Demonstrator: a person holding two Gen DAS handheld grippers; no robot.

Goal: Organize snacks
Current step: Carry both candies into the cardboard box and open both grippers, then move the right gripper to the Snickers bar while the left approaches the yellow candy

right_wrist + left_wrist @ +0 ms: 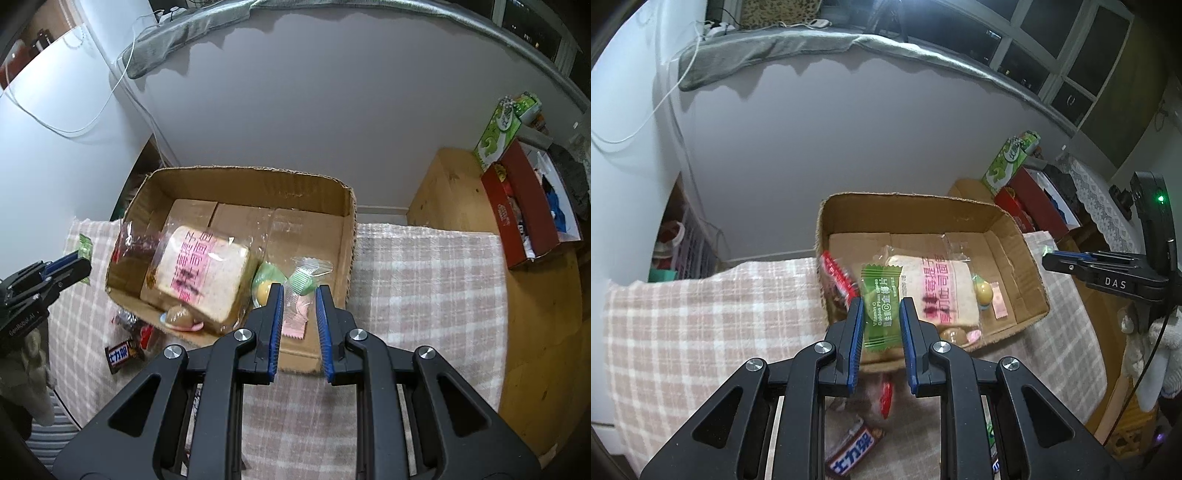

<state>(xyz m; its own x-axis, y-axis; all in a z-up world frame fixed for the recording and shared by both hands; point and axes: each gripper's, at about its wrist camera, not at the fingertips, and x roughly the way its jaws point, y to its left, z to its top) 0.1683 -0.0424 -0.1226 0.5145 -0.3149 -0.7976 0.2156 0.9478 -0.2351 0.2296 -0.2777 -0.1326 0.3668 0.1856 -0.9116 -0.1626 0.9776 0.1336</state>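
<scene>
My left gripper (881,306) is shut on a green plum-slice packet (881,314) and holds it over the near left corner of the cardboard box (923,206). My right gripper (300,290) is shut on a small green candy in a clear wrapper (303,280), above the box's (240,177) near right part. In the box lie a bagged bread slice with pink print (207,273), a yellow-green ball (267,284), a pink sachet (295,321) and a red-wrapped snack (834,277). A chocolate bar (120,354) lies on the cloth in front of the box.
The box stands on a pink checked cloth (424,280). A red-wrapped candy (886,391) lies near the chocolate bar. To the right, a wooden top (450,192) carries a red box (524,206) and a green carton (498,129). A grey wall rises behind.
</scene>
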